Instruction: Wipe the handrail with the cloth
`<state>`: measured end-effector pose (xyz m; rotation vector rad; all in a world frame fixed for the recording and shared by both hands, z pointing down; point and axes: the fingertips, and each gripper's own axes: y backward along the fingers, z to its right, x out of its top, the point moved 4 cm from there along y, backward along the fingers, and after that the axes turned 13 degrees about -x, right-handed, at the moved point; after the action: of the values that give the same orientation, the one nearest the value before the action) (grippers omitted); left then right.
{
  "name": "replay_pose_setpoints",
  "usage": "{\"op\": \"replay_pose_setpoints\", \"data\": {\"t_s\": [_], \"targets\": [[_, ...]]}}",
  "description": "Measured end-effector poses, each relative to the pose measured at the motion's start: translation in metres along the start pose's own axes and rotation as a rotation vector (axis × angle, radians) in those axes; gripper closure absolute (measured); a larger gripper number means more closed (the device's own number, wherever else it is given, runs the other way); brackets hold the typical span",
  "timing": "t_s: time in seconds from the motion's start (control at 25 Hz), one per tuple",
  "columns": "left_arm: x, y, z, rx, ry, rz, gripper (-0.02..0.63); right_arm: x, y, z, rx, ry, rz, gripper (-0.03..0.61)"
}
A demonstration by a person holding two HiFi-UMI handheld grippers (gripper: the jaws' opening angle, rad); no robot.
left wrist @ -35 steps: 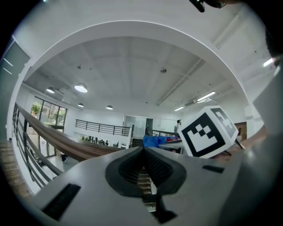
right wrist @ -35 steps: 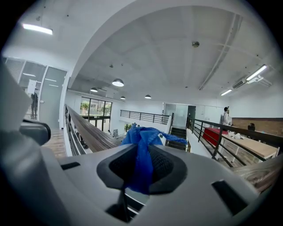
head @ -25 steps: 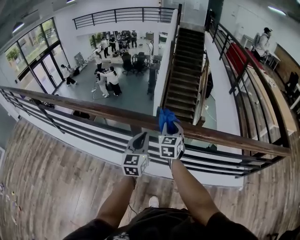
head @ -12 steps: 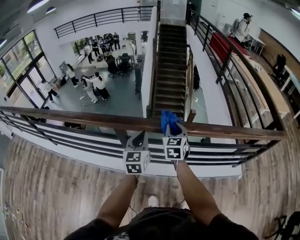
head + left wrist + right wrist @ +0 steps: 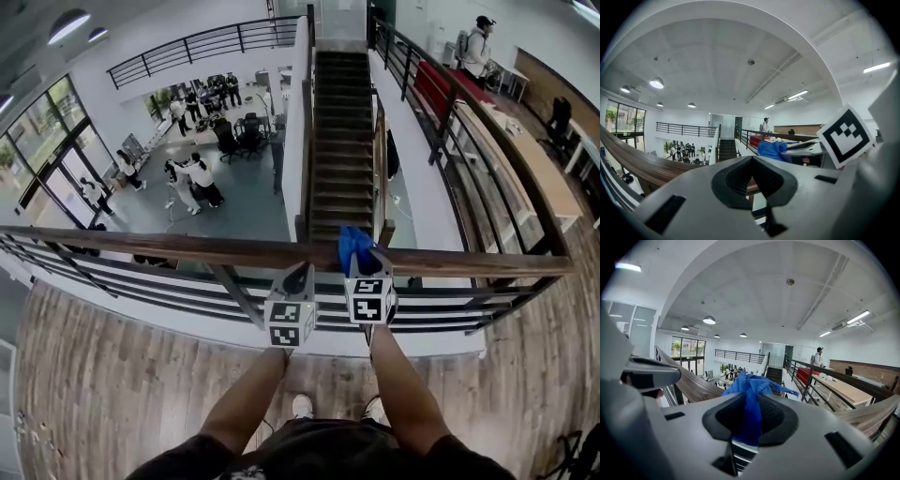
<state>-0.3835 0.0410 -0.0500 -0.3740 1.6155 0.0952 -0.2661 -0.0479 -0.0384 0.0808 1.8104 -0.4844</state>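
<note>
Two claws sit at the rail [image 5: 169, 246] in the head view: the right claw [image 5: 364, 262] holds the blue cloth [image 5: 353, 244] on the rail top, and the left claw [image 5: 299, 277] is just beside it on its left, off the cloth. The rail runs left-right across the body, so the wipe likely slides sideways along it. Left gripper view: jaws pressed together, nothing between, cloth [image 5: 772, 150] to its right. Right gripper view: jaws pinch the cloth [image 5: 749, 399], bunched tip poking out ahead, rail [image 5: 689, 383] at left.

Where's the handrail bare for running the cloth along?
Two bare stretches of handrail: the long one from the left gripper out to the picture's left edge, and a shorter one from the blue cloth right to the corner. Crowded only mid-rail, where the right gripper holds the blue cloth beside the left gripper.
</note>
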Motion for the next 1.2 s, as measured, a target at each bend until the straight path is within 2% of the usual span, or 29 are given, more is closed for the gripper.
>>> {"op": "replay_pose_setpoints", "data": {"t_s": [0.28,0.72,0.92,1.2], "targets": [[0.006,-0.037,0.053,0.047,0.039,0.014,0.609,-0.016,0.005,0.08,0.015,0.024,-0.01,0.499],[0.005,-0.134,0.183,-0.065,-0.004,0.02,0.609,-0.064,0.008,0.216,-0.026,-0.005,-0.021,0.499],[0.014,-0.176,0.231,-0.112,0.003,0.014,0.609,-0.077,0.011,0.276,-0.062,-0.019,-0.036,0.499],[0.008,-0.236,0.301,-0.193,0.016,-0.019,0.609,-0.103,0.012,0.372,-0.136,-0.054,-0.049,0.499]]}}
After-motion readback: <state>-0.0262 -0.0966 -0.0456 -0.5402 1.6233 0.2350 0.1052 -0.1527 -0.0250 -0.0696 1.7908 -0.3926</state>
